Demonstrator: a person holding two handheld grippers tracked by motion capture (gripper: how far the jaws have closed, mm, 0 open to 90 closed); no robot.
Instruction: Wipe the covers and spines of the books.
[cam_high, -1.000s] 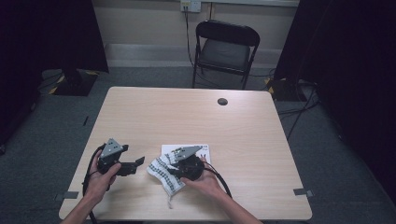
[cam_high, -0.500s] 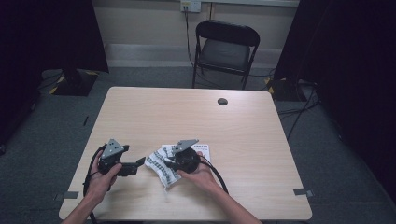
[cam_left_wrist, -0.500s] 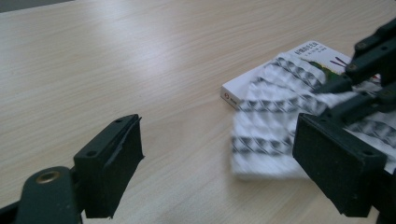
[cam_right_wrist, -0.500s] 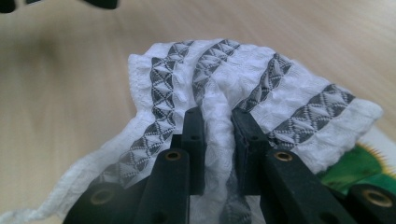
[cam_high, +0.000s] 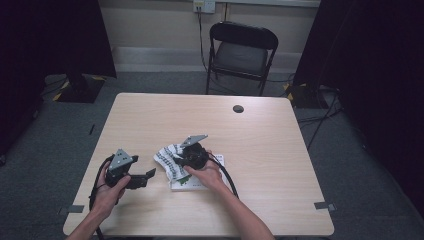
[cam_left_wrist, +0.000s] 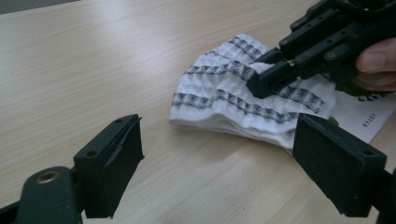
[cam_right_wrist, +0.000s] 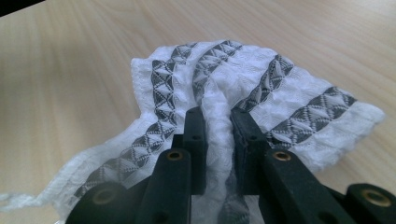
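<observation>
A white cloth (cam_high: 166, 159) with grey patterned stripes lies bunched on the wooden table (cam_high: 260, 135), partly over a white printed sheet (cam_high: 184, 185). My right gripper (cam_high: 176, 161) is shut on a raised fold of the cloth (cam_right_wrist: 261, 79), which is pinched between the two black jaws (cam_right_wrist: 218, 121). My left gripper (cam_high: 149, 176) rests low on the table to the cloth's left, open, with nothing between its fingers (cam_left_wrist: 116, 163). Seen from the left gripper, the cloth (cam_left_wrist: 224, 105) lies just ahead, with the right gripper (cam_left_wrist: 266, 79) biting it from the right and the sheet (cam_left_wrist: 369, 119) behind.
A small dark round cap (cam_high: 238, 108) sits on the far part of the table. A black folding chair (cam_high: 241, 50) stands beyond the far edge. Bare wood surrounds the cloth on the left and far sides.
My right gripper has slid left across the table, dragging the cloth off the sheet and closer to the left gripper. The left gripper stayed put.
</observation>
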